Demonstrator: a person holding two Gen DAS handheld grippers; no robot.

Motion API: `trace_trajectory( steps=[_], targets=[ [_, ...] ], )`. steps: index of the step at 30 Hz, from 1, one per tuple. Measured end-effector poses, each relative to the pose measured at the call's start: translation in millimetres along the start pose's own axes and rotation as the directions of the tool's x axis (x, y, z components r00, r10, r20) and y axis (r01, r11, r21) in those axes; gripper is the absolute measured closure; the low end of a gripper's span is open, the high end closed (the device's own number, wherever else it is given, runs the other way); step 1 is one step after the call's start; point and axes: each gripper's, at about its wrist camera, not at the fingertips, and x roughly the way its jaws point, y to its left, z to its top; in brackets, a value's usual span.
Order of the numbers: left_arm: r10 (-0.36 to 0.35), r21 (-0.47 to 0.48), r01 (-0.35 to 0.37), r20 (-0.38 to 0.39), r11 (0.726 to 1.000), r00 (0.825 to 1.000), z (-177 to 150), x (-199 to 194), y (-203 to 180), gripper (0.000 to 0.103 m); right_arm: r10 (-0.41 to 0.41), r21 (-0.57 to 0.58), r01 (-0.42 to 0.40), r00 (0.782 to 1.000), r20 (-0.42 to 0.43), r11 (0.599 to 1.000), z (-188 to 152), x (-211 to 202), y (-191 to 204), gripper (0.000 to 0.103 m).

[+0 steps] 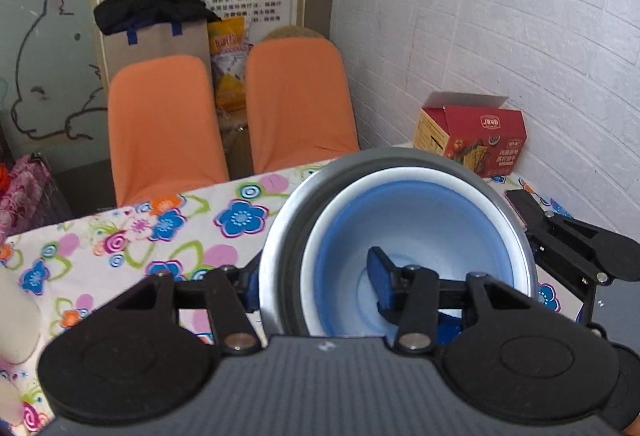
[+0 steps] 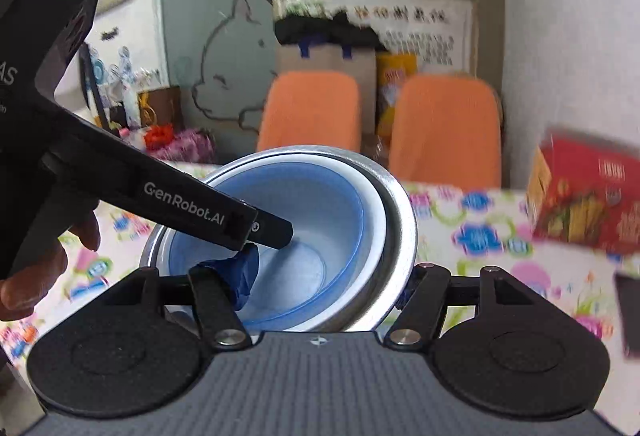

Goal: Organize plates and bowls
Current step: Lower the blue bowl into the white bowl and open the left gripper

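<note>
A stack of nested bowls sits close in both views: a blue bowl (image 1: 420,236) inside a white bowl (image 1: 344,195), inside a metal bowl (image 1: 280,236). My left gripper (image 1: 316,280) straddles the stack's left rim, one finger inside the blue bowl, one outside the metal wall. My right gripper (image 2: 324,284) straddles the stack's (image 2: 312,211) right rim the same way, one blue pad (image 2: 244,272) inside. Both look closed on the rims. The left gripper's body (image 2: 180,203) crosses the right wrist view.
The table has a flowered cloth (image 1: 140,232). A red carton (image 1: 476,139) stands at the far right by the white brick wall, with a dark phone (image 1: 524,203) beside it. Two orange chairs (image 1: 164,127) stand behind the table. A pale object (image 1: 16,316) lies at the left edge.
</note>
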Motion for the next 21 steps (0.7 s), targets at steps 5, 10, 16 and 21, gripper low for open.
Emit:
trace_trajectory(
  steps=[5, 10, 16, 21],
  targets=[
    [0.107, -0.044, -0.109, -0.041, 0.993, 0.993, -24.1, -29.9, 37.2, 0.054, 0.084, -0.062, -0.080, 0.994, 0.063, 0.995, 25.2, -2.3, 38.2, 0.049],
    [0.173, -0.064, -0.178, -0.082, 0.982, 0.982, -75.2, -35.2, 70.4, 0.054, 0.216, -0.056, -0.215, 0.976, 0.019, 0.975, 17.6, 17.8, 74.7, 0.048],
    [0.133, -0.136, -0.159, -0.184, 0.978, 0.974, -145.4, -0.7, 89.7, 0.054, 0.303, -0.023, -0.306, 0.949, -0.089, 0.952, -23.3, 41.3, 108.7, 0.048],
    [0.109, -0.153, -0.146, -0.223, 0.977, 0.969, -179.4, 11.1, 91.1, 0.055, 0.293, 0.021, -0.295, 0.935, -0.200, 0.955, -65.4, 57.2, 125.0, 0.048]
  ],
)
